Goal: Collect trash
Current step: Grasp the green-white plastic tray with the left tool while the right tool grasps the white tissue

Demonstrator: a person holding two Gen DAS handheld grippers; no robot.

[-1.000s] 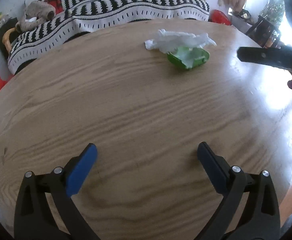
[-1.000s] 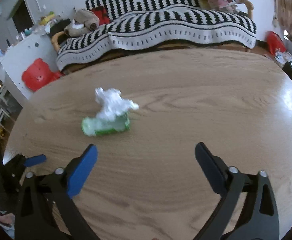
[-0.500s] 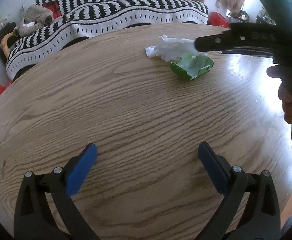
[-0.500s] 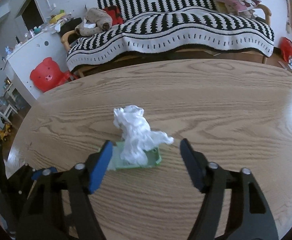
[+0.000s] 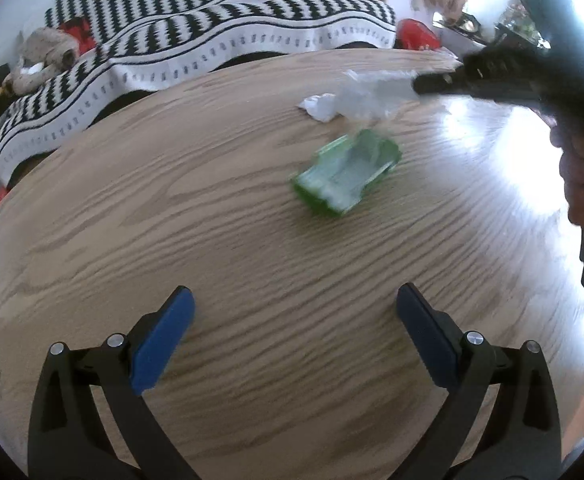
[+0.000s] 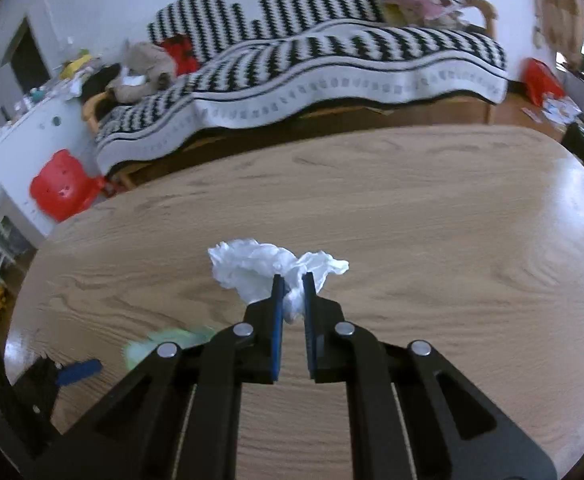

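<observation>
No legible writing or brand on anything; the green packet (image 5: 345, 176) is motion-blurred. Right gripper (image 6: 290, 280) is clamped on the crumpled white tissue (image 6: 260, 266), blue pads pinching its near end, the rest bunching out past the tips. In the left wrist view the tissue sits just beyond the packet, apart from it, with the right gripper reaching in from the right edge. Left gripper (image 5: 293, 312) has its jaws wide apart, nothing between them, over bare wood well short of the packet. Worktop (image 6: 451, 240) is oval wood grain, mostly bare; glare patch on the right side. Far edge faces a sofa under a black-and-white striped blanket (image 6: 331, 64). Red chair (image 6: 62, 190) off the left edge. A hand (image 5: 575, 184) holds the right gripper's grip.
</observation>
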